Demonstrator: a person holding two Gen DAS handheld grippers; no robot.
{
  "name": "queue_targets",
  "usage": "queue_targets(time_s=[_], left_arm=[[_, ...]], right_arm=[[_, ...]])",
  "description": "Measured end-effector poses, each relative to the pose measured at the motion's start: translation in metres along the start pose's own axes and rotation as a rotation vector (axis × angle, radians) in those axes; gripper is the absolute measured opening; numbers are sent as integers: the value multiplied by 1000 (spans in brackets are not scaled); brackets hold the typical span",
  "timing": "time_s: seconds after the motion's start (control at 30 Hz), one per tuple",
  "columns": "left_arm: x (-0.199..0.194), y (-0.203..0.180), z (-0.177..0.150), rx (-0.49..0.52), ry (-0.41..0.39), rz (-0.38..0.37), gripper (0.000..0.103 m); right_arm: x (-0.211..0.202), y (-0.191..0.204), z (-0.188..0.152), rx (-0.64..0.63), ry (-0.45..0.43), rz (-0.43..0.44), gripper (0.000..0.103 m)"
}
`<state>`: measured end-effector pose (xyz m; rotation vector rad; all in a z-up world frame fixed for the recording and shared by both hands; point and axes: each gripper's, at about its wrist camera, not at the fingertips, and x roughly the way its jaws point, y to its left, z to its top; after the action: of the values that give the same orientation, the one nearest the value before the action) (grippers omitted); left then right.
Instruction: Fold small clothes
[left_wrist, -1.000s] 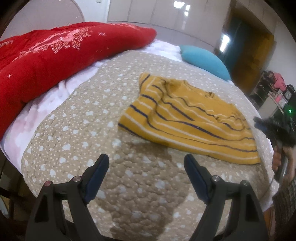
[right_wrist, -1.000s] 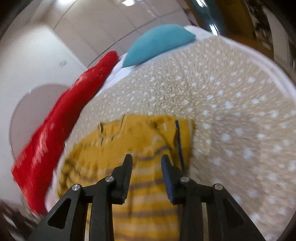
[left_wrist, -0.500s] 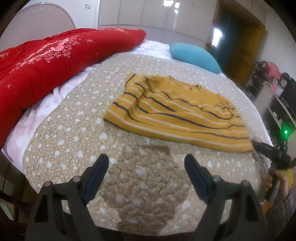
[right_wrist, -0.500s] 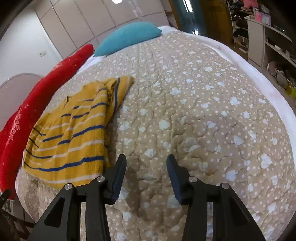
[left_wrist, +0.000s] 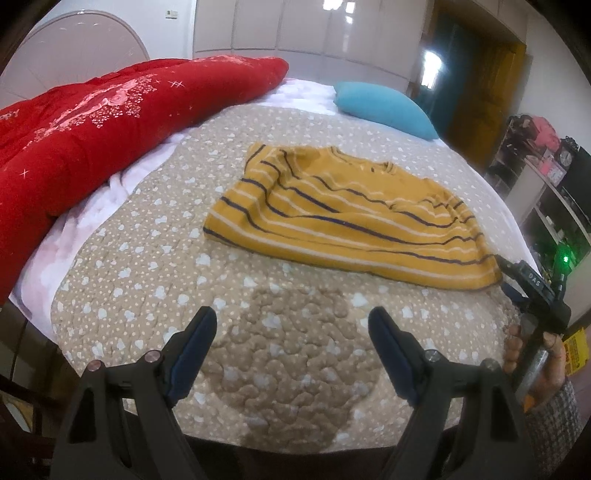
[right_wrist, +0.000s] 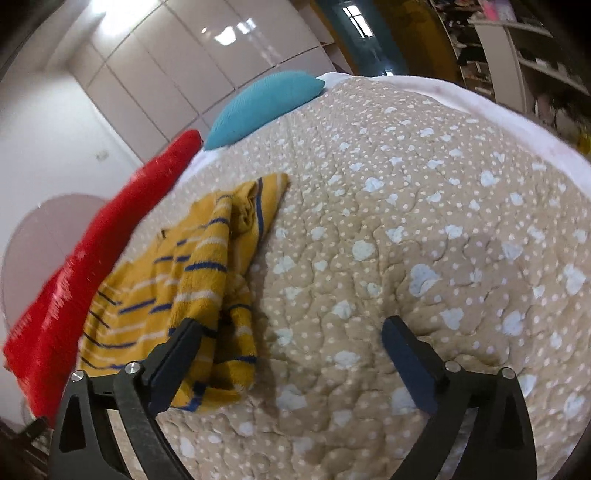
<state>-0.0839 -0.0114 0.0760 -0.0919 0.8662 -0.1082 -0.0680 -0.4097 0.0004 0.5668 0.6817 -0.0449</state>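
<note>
Yellow striped sweater (left_wrist: 347, 218) lies flat-ish on the beige dotted quilt (left_wrist: 155, 258), ahead of the left gripper (left_wrist: 291, 332) and well apart from it. Navy and white stripes, neckline on the far side, some wrinkles near the far-left shoulder. Sleeves look tucked over the body, can't confirm the exact fold.

From the right wrist view the same sweater (right_wrist: 192, 280) sits ahead and to the left of the right gripper (right_wrist: 291, 343). Its near edge is bunched and lumpy, and the left finger (right_wrist: 177, 354) overlaps that edge in the frame. Can't tell if it touches the cloth. Right finger (right_wrist: 406, 362) is over bare quilt (right_wrist: 424, 221).

Left gripper: jaws spread wide, nothing between them, hovering over bare quilt near the bed's edge. A dark shadow patch lies on the quilt between the fingers.

Right gripper: jaws also spread wide, holding nothing. It shows in the left view too, right gripper (left_wrist: 517, 275), its tip just beside the sweater's near-right corner, with the person's right hand (left_wrist: 532, 354) on the handle.

Further out: red comforter (left_wrist: 92, 129) heaped along the left of the left gripper, teal pillow (left_wrist: 384, 109) beyond the sweater, white wardrobe doors (left_wrist: 314, 26) behind, shelving (left_wrist: 546, 192) off to the right.
</note>
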Motion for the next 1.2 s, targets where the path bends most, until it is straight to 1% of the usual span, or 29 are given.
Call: queue_targets(time_s=[0.13, 0.23, 0.33, 0.4, 0.5, 0.6, 0.67, 0.73, 0.77, 0.83, 0.93, 1.03, 1.07, 1.13, 1.2], left_arm=[[4, 3, -2, -19, 15, -2, 84], [11, 4, -3, -26, 29, -4, 84], [21, 9, -3, -40, 45, -12, 84], [27, 12, -2, -52, 54, -12, 84], [37, 20, 2, -79, 66, -13, 84], [46, 25, 4, -95, 72, -12, 84], [52, 28, 5, -100, 75, -12, 84], [55, 31, 7, -102, 75, -4, 84], [56, 32, 7, -104, 74, -1, 84], [58, 36, 8, -108, 68, 2, 84], [59, 45, 10, -123, 63, 13, 84], [59, 55, 11, -135, 63, 27, 84], [59, 59, 12, -138, 60, 33, 84], [59, 66, 13, -144, 51, 43, 84], [61, 72, 13, -150, 43, 59, 84]], right_arm=[[-3, -5, -1, 7, -15, 50, 101], [-4, -3, -4, -22, -20, 54, 101], [-7, -6, -4, 17, -58, 79, 101], [-7, -8, -5, 17, -58, 91, 101], [-9, -5, -7, -1, -74, 70, 101], [-12, -2, -10, 13, -101, 33, 101], [-12, -2, -11, 7, -99, 24, 101], [-6, 3, -9, -37, -39, -7, 101], [-2, 10, -8, -82, 1, -41, 101], [0, 15, -8, -104, 17, -71, 101], [0, 16, -7, -96, 23, -92, 101], [-9, 13, -1, -45, 66, -90, 102], [-17, 13, 2, -29, 68, -82, 102], [-35, 18, 8, -24, 52, -70, 102], [-58, 36, 15, -80, 7, -74, 101]])
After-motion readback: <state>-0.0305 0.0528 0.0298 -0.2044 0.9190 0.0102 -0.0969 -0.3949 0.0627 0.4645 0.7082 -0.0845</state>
